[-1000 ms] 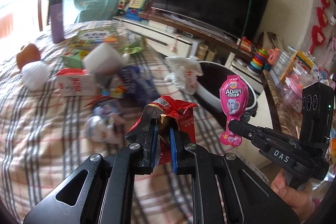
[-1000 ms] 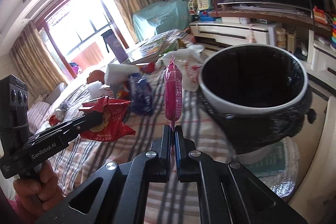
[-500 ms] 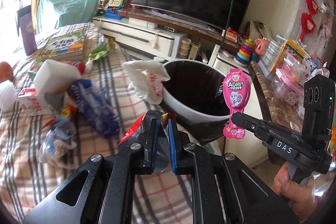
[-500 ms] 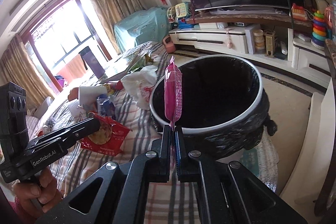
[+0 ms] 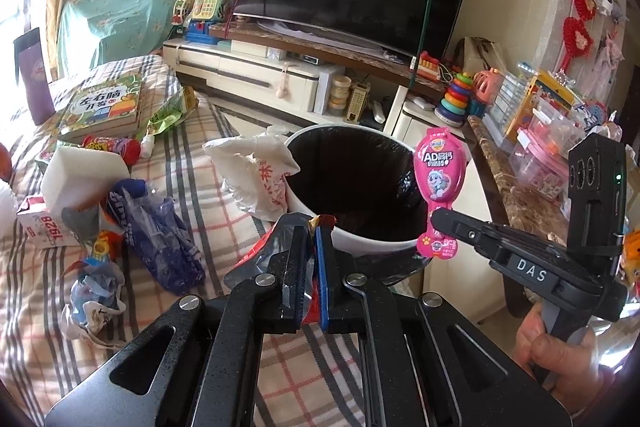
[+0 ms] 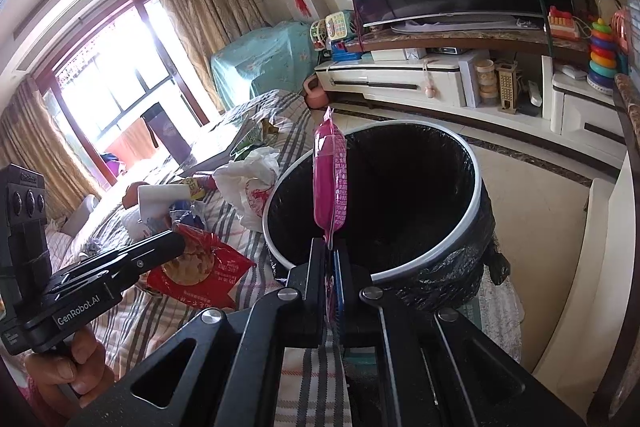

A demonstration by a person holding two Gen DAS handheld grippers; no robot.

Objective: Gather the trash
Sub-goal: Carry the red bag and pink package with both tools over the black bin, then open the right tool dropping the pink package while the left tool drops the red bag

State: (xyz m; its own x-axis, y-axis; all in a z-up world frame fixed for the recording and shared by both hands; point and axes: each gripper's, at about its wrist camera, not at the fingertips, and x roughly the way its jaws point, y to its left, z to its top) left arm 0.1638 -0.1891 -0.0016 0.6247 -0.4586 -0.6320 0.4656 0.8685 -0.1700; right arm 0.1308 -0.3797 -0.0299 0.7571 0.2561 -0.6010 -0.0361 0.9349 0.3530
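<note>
My left gripper [image 5: 311, 227] is closing tight on a red snack bag [image 5: 254, 253], which hangs over the checked bed just short of the bin's near rim. The right wrist view shows that red snack bag [image 6: 204, 275] dangling from the left gripper [image 6: 176, 247]. My right gripper [image 6: 330, 247] is shut on the lower edge of a pink candy wrapper [image 6: 330, 187], held upright over the near rim of the black-lined bin [image 6: 460, 239]. In the left wrist view the pink wrapper [image 5: 440, 179] stands above the bin [image 5: 360, 245] at its right side, pinched by the right gripper [image 5: 434, 219].
On the bed lie a white plastic bag [image 5: 256, 171] against the bin, a blue bag [image 5: 156, 227], a white block [image 5: 80, 175], a book [image 5: 104, 107] and crumpled scraps. A stone-topped counter [image 5: 516, 203] crowded with toys flanks the bin on the right; a TV stand is behind.
Both grippers have carried their trash off the bed towards the bin, which now looks larger and nearer in both views. The red bag has sunk lower between the left fingers.
</note>
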